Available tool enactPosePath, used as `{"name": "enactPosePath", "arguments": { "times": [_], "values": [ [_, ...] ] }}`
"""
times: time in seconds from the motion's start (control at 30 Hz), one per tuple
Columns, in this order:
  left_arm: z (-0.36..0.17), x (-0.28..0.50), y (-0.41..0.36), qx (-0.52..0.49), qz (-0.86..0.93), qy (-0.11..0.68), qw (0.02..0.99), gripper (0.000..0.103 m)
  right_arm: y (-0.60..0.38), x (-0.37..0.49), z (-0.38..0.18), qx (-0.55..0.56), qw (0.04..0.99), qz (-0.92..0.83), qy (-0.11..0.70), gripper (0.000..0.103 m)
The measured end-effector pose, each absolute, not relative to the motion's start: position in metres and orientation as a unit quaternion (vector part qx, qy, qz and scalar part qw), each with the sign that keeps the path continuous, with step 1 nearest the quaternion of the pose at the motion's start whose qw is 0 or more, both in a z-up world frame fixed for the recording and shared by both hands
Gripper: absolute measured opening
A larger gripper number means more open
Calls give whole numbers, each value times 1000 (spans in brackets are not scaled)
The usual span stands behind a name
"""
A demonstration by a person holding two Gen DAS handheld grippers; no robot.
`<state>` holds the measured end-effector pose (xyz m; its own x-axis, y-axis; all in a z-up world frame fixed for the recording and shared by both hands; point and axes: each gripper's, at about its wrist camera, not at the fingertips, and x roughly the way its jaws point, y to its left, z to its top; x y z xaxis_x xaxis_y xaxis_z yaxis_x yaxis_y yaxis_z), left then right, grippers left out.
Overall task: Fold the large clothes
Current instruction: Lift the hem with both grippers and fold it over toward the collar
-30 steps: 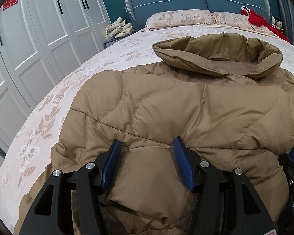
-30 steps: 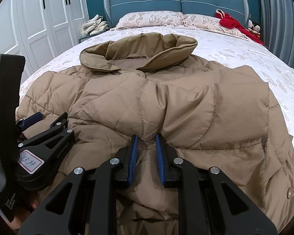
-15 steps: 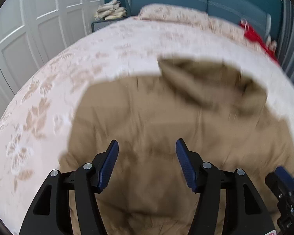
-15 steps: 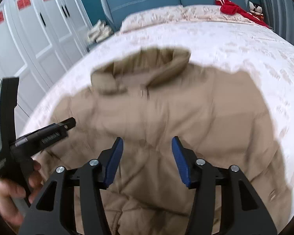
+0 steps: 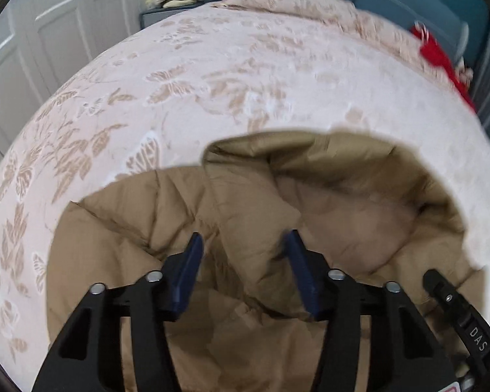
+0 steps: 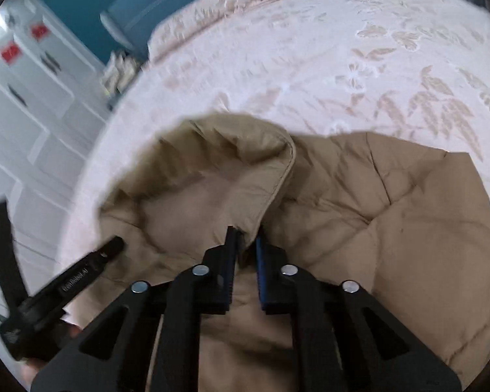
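We see a tan quilted jacket (image 5: 326, 228) lying on the bed (image 5: 212, 81), its collar (image 5: 310, 156) toward the pillows (image 5: 294, 3). Our left gripper (image 5: 243, 248) hovers over the jacket beside the collar with its 2 blue pads (image 5: 187, 277) set moderately apart; its jaws have just been closing, and fabric lies under the gap, though we cannot tell whether the pads press it. Our right gripper (image 6: 246, 238) has just snapped nearly together, its pads (image 6: 263, 271) pinching the jacket at the collar's edge (image 6: 277, 176). White wardrobe doors (image 5: 32, 32) stand beside the bed.
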<state>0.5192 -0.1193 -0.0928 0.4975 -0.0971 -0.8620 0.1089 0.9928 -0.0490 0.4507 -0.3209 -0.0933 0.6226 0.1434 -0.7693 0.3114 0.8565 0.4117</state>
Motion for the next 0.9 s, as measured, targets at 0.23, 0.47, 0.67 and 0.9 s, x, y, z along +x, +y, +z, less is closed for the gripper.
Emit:
{"name": "enactPosePath", "arguments": {
  "times": [0.23,0.47,0.67,0.9],
  "values": [
    [-124,498,-120,43,-53,439,896,51,-303,442,-116,159,895,-59,412,4],
    [-130,493,-126,49,-41,418,906,52,-298,442,-123,136,906,-69,394,4],
    [-131,490,-128,54,-36,408,911,52,-298,439,-124,136,911,-68,384,4],
    [-133,490,-130,58,-32,402,913,52,-295,436,-126,137,914,-68,376,4]
  ]
}}
